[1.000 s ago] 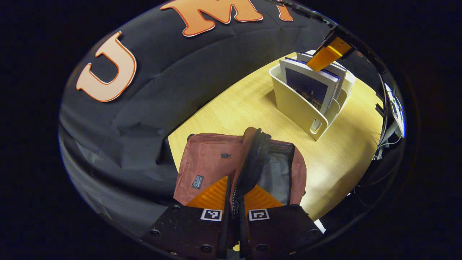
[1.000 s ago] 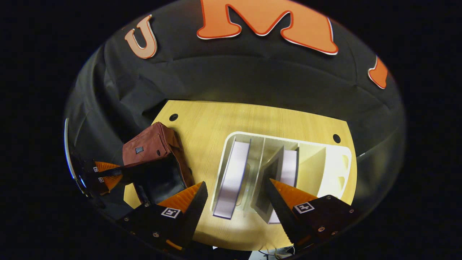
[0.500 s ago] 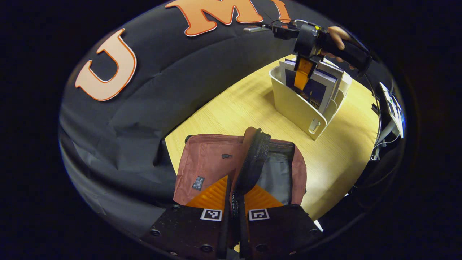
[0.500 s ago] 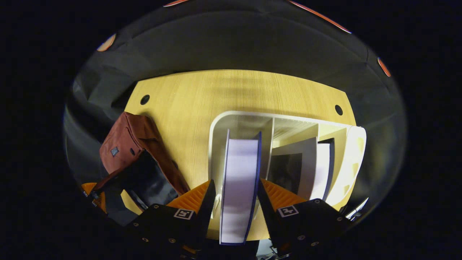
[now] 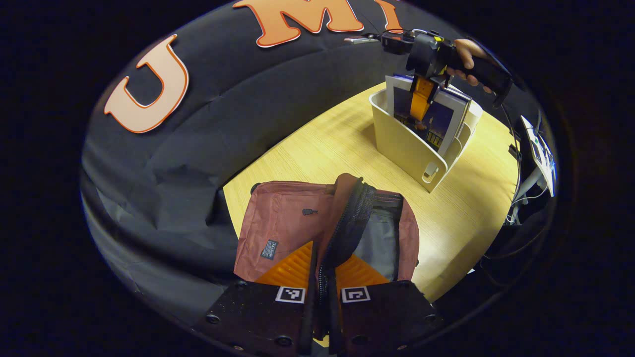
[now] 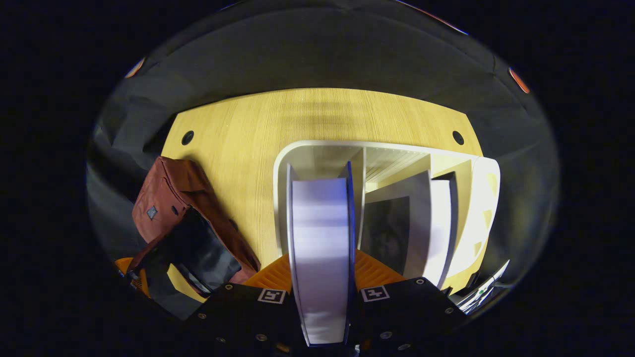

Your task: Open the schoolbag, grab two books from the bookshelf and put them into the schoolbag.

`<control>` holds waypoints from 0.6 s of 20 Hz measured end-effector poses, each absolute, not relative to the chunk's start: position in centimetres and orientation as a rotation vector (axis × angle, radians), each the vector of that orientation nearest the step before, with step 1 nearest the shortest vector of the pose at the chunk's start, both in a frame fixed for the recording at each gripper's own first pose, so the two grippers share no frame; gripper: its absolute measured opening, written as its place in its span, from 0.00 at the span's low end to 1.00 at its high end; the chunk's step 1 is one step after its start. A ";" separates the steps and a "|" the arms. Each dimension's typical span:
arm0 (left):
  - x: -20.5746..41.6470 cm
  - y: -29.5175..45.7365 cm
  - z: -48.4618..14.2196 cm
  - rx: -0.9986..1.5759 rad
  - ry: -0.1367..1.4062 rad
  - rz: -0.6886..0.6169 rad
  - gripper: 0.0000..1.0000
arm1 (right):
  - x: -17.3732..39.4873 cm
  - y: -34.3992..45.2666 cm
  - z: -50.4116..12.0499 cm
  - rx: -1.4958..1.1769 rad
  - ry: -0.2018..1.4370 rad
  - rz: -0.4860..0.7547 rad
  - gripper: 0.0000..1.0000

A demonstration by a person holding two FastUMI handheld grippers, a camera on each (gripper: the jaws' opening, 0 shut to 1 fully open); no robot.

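In the left gripper view, the left gripper (image 5: 323, 270) is seen nearly closed, and the zippered edge of the open schoolbag (image 5: 283, 233) is pinched between its two fingers. The reddish-brown schoolbag lies on the wooden table (image 5: 322, 158), with its dark lining turned up. Farther away, the white bookshelf (image 5: 404, 146) stands on the same table, and the right gripper (image 5: 420, 99), held by a hand (image 5: 465, 52), is placed over it from above.

In the right gripper view, a book (image 6: 322, 258) with white page edges and a blue cover is clamped between both fingers of the right gripper (image 6: 321, 270), in the left compartment of the bookshelf (image 6: 488, 198). A second book (image 6: 439, 223) stands tilted in the next compartment. The schoolbag (image 6: 168, 193) is seen to the left, beside the shelf.
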State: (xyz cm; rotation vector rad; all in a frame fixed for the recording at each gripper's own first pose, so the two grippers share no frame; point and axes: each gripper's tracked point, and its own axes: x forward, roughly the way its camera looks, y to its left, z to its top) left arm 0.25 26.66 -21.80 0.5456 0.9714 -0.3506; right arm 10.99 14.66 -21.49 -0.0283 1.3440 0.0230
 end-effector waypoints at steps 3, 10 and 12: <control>0.4 26.6 -21.8 0.556 0.971 -0.360 0.13 | 10.4 14.1 -19.1 0.018 1.312 0.031 0.40; 0.6 26.8 -21.4 0.573 0.971 -0.373 0.13 | 8.5 13.7 -11.9 0.138 1.204 0.089 0.40; 0.5 26.9 -21.4 0.573 0.970 -0.372 0.13 | 7.7 13.7 -9.6 0.188 1.155 0.114 0.40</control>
